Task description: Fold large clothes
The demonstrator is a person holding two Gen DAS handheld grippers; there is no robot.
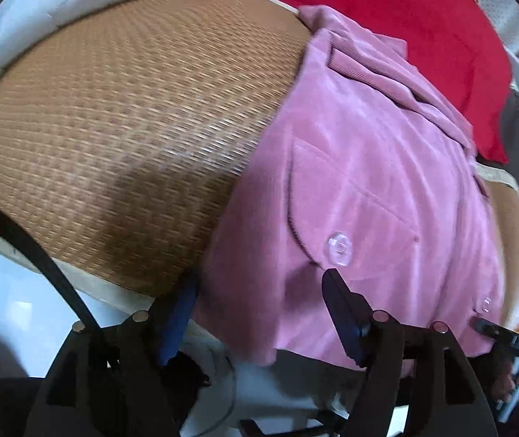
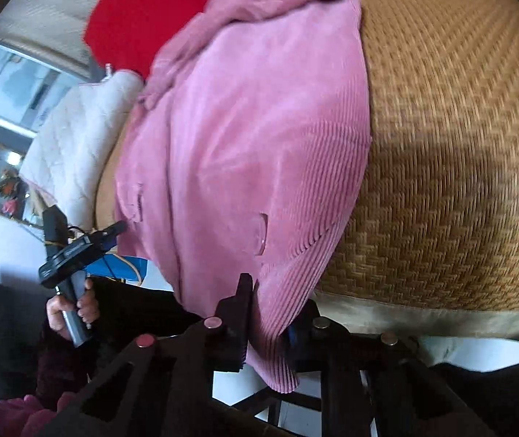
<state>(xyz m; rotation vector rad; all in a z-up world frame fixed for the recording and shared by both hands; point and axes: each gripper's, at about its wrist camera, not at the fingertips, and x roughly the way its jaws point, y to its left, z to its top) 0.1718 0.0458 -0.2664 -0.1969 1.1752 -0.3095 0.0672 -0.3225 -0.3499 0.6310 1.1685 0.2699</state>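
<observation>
Right wrist view: the right tool is clamped on the hem of the pink corduroy jacket, which lies across the centre of the frame on the woven mat. The cloth looks soft, limp and fairly thick, so I'd take it at the corners. The left tool stands apart astride the hem at lower centre, gripping nothing.

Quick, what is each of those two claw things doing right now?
Left gripper: open, fingers either side of the pink jacket hem.
Right gripper: shut on the pink jacket's hem.
</observation>
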